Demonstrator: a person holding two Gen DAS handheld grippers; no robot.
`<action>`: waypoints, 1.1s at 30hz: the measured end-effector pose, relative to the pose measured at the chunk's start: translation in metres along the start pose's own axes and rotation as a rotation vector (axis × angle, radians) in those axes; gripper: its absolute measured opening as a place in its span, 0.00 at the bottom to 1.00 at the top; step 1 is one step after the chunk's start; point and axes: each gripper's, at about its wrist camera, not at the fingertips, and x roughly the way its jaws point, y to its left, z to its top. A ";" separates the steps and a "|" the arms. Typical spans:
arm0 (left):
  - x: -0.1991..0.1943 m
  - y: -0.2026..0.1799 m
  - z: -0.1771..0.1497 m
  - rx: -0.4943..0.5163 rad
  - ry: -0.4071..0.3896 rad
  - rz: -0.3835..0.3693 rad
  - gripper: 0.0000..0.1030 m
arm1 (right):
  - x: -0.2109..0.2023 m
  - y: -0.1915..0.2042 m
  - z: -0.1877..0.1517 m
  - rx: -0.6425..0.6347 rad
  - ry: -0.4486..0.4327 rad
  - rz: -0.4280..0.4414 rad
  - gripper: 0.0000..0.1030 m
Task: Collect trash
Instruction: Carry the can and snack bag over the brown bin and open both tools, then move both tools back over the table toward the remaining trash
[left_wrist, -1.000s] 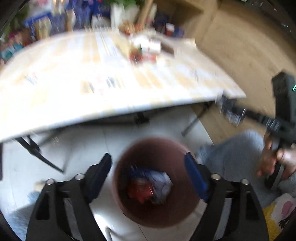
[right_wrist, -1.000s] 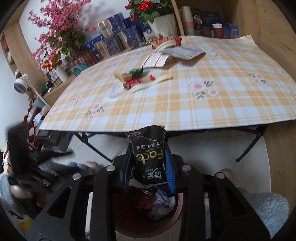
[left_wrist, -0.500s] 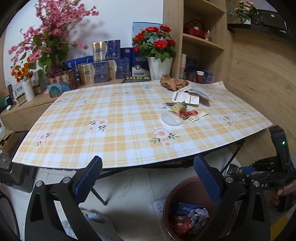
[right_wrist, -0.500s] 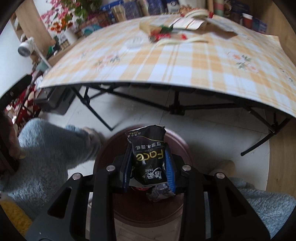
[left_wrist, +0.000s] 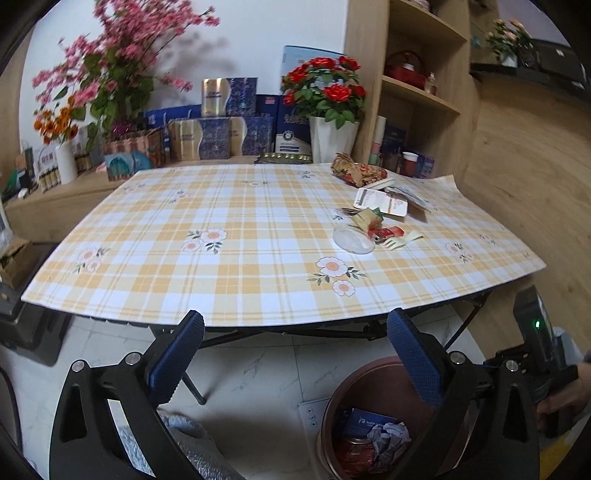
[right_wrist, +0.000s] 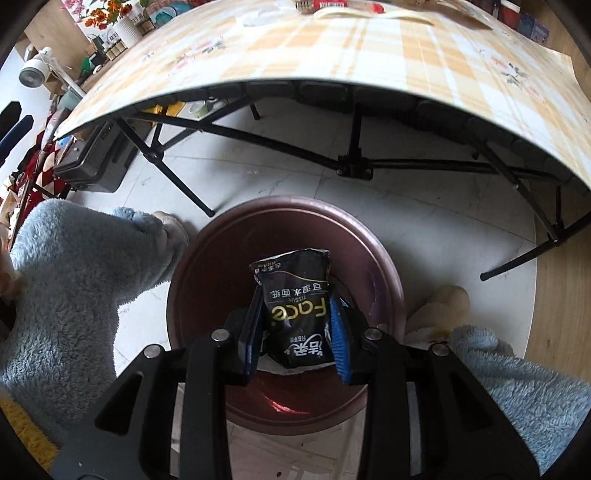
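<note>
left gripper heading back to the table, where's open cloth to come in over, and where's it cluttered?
Free: the near and left tablecloth, from the front edge back to the blue boxes, is bare plaid. Crowded: far right, where the clear lid, red wrapper, white packet and floral wrapper cluster. The open left gripper faces the bare front edge.

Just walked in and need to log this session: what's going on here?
A person is clearing trash. The right gripper is clamped on a black tissue packet, held over the brown bin on the floor, not yet dropped. The left gripper is open and empty, facing the plaid table, where wrappers wait.
</note>
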 end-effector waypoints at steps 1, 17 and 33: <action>0.000 0.002 0.000 -0.012 0.000 -0.001 0.94 | 0.001 0.000 0.000 -0.002 0.005 -0.003 0.36; 0.000 0.009 -0.001 -0.043 0.005 0.004 0.94 | -0.021 -0.001 0.011 -0.008 -0.084 -0.038 0.94; 0.006 0.005 0.005 -0.029 0.021 -0.003 0.94 | -0.107 -0.045 0.051 0.102 -0.358 -0.115 0.94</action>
